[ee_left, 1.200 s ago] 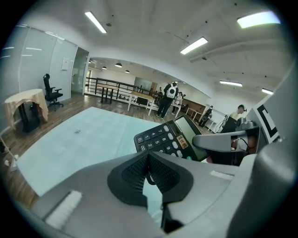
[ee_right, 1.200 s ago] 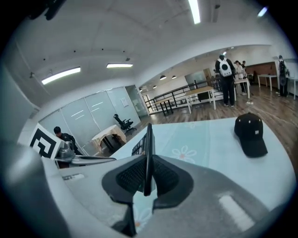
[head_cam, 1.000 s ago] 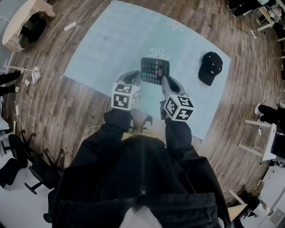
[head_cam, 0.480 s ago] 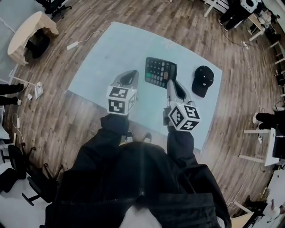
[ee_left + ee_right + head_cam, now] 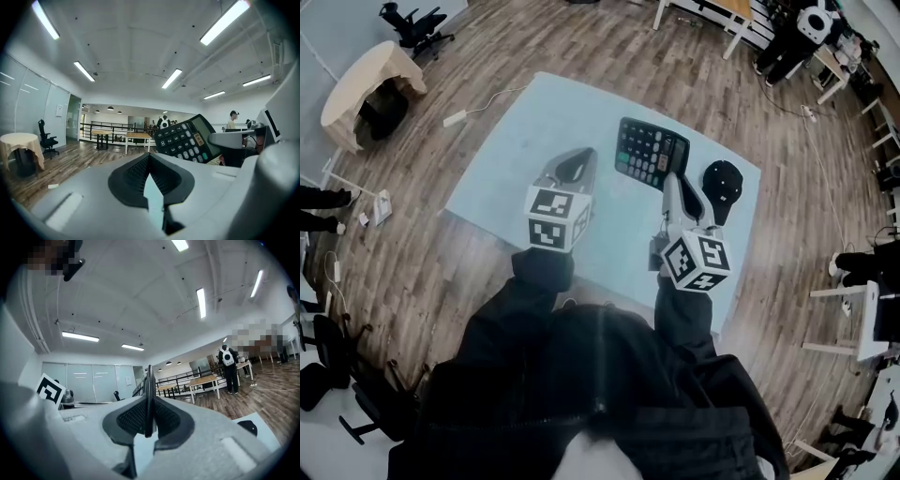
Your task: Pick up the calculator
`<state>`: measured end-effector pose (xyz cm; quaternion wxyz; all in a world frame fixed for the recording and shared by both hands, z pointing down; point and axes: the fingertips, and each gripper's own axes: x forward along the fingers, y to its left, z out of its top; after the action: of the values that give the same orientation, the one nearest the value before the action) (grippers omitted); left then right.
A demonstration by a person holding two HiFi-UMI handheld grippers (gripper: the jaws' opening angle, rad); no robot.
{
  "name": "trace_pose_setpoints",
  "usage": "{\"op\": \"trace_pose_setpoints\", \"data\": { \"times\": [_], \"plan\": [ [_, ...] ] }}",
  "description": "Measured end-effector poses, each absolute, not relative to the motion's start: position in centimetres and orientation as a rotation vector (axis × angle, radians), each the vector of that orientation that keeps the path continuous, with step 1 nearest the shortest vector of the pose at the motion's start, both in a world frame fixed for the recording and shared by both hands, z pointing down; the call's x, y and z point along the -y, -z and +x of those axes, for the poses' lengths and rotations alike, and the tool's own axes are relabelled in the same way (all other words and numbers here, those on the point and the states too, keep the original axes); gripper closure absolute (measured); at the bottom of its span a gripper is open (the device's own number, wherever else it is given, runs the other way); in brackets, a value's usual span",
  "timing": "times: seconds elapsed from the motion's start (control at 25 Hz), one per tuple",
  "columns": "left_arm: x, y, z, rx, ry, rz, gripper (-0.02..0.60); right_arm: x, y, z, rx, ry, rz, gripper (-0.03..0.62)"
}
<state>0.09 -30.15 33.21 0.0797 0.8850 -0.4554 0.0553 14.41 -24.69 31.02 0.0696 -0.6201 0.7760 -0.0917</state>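
The black calculator (image 5: 651,153) hangs in the air above the pale blue mat (image 5: 530,141), tilted, keys up. My right gripper (image 5: 670,180) is shut on its near edge; in the right gripper view the calculator (image 5: 149,385) shows edge-on as a thin dark slab between the pads. My left gripper (image 5: 577,161) is to its left, apart from it, shut with nothing between its pads. From the left gripper view the calculator (image 5: 185,139) floats to the right, keys and display facing me, beyond my left gripper (image 5: 150,157).
A black cap (image 5: 722,178) lies on the mat's right part, also the cap (image 5: 247,426) low in the right gripper view. A cloth-covered round table (image 5: 366,80), an office chair (image 5: 417,23) and a floor cable (image 5: 455,117) are at the left. White tables (image 5: 862,319) stand at the right.
Both grippers have risen, the right one carrying the calculator up off the mat. The mat and floor look farther below. The left gripper has drawn apart from the calculator.
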Motion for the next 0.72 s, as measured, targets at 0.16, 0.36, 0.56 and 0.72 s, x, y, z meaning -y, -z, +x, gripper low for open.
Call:
{"op": "trace_pose_setpoints", "data": {
  "times": [0.16, 0.36, 0.56, 0.72],
  "plan": [
    [30.3, -30.4, 0.7, 1.383, -0.106, 2.703, 0.584, 24.8, -28.8, 14.9, -2.313, 0.179, -1.865, 0.553],
    [30.4, -27.5, 1.4, 1.407, -0.076, 2.779, 0.583, 25.0, -26.4, 15.4, -2.272, 0.099, -1.856, 0.553],
    [30.1, -25.7, 1.2, 1.416, -0.043, 2.824, 0.584, 24.5, -25.0, 14.8, -2.250, 0.042, -1.838, 0.553],
    [30.1, -24.7, 1.5, 1.415, -0.023, 2.849, 0.584, 24.4, -24.2, 14.9, -2.233, 0.017, -1.834, 0.553]
  ]
}}
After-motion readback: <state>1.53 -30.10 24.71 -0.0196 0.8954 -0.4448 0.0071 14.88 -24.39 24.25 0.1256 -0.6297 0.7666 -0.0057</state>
